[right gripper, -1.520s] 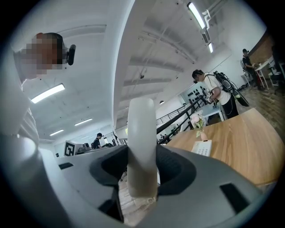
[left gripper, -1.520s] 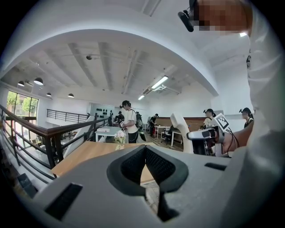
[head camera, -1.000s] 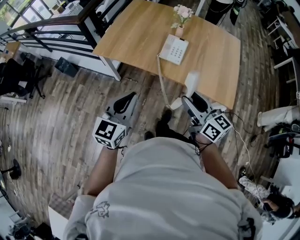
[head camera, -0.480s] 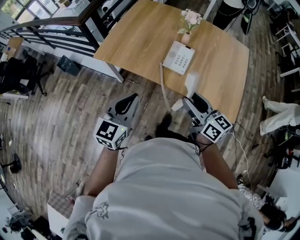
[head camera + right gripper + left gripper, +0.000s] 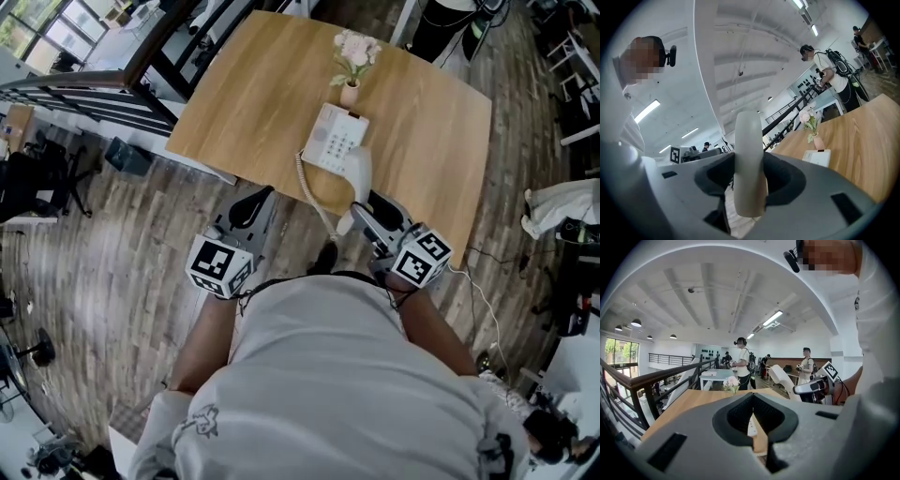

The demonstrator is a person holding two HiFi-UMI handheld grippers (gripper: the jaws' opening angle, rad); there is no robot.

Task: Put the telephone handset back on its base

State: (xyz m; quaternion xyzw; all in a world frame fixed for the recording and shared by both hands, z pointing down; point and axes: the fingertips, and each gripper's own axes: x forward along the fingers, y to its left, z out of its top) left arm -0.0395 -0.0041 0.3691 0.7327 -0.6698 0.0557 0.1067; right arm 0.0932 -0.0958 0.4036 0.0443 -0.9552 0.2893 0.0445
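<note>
Over the near edge of the tabletop (image 5: 253, 84), the white handset (image 5: 357, 172) is off its cradle, held in the air just beside the near right corner of the telephone base (image 5: 330, 141). The right gripper (image 5: 364, 212) has its jaws clamped on the handset's lower part, leaving the upper end free. It looks like rigid, smooth plastic, light but apt to pivot or slip. A hold nearer the middle of the grip would likely steady it, and the coiled cord (image 5: 309, 187) hanging off the table edge may tug as it comes down. The left gripper (image 5: 251, 199) hangs over the floor with its jaws together on nothing. A small vase (image 5: 349, 92) of flowers stands just behind the base.
</note>
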